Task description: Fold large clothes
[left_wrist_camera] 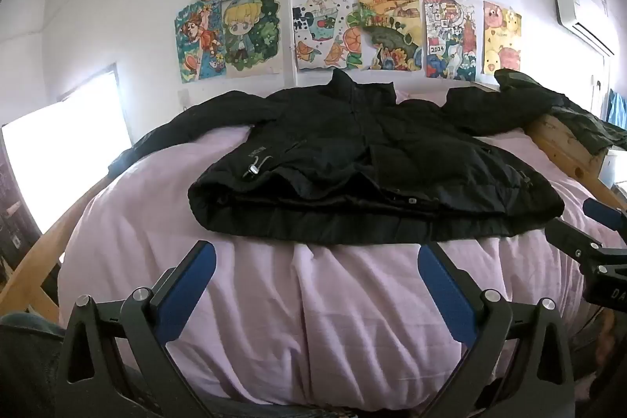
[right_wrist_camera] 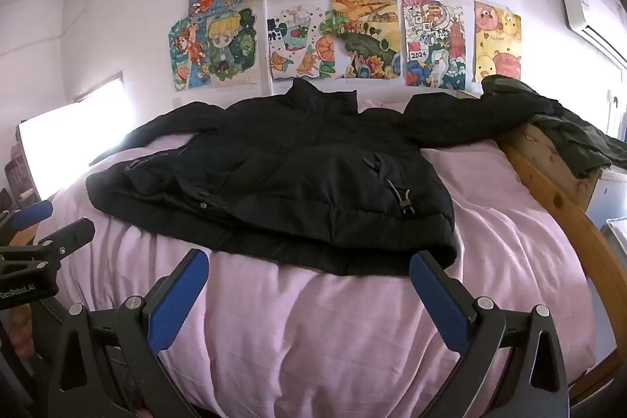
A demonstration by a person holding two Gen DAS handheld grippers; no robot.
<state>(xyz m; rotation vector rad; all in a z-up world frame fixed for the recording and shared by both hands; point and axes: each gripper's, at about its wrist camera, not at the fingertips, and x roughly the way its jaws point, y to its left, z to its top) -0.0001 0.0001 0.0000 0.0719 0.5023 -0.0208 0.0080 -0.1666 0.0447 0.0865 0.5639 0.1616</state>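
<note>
Black jacket [left_wrist_camera: 364, 159] flat on pink bedding [left_wrist_camera: 313, 320] — both grippers wide.

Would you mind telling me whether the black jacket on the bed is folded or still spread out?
Spread out: the black jacket lies flat on the pink bedding, both sleeves stretched sideways, collar toward the wall.

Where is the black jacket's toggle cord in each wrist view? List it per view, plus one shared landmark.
Left wrist: toggle cord sits left of centre, on the jacket's front.
Right wrist: a toggle cord sits right of centre; whether it is the same one is unclear.
Shared landmark: the 2024 drawing on the wall.
</note>
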